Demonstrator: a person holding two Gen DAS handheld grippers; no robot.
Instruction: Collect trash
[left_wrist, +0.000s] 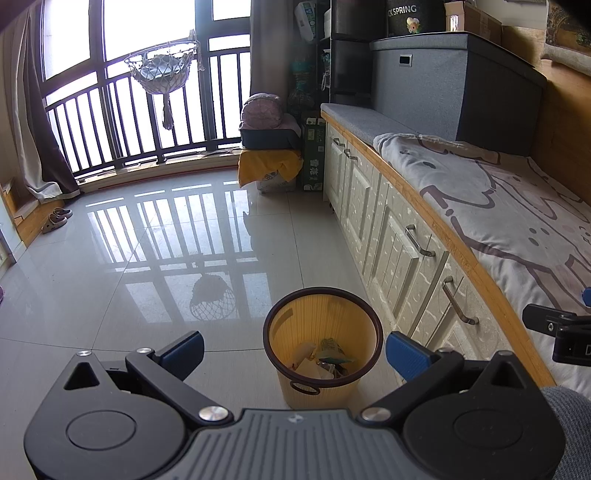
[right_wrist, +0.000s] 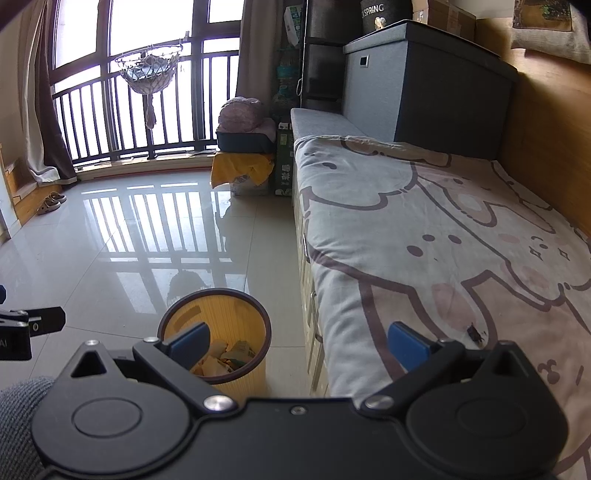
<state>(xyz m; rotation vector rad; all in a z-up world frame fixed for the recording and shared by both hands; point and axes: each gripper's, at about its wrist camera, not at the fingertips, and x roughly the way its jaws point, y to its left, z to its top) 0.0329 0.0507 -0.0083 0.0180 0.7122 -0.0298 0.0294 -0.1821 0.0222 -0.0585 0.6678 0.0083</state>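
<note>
A yellow waste bin (left_wrist: 295, 325) with a dark rim stands on the tiled floor beside the bed cabinets. It holds several crumpled papers and wrappers (left_wrist: 325, 360). My left gripper (left_wrist: 294, 350) is open and empty, held above and just in front of the bin. The bin also shows in the right wrist view (right_wrist: 236, 306), with its trash (right_wrist: 229, 356). My right gripper (right_wrist: 299, 343) is open and empty, held over the bed's edge, its left finger over the bin. A small dark scrap (right_wrist: 475, 334) lies on the blanket by its right finger.
A bed with a cartoon blanket (right_wrist: 424, 229) runs along the right, over white drawer cabinets (left_wrist: 399, 240). A grey storage box (left_wrist: 443, 88) stands at its far end. A yellow-draped box (left_wrist: 269, 166) and slippers (left_wrist: 55, 218) sit by the barred window.
</note>
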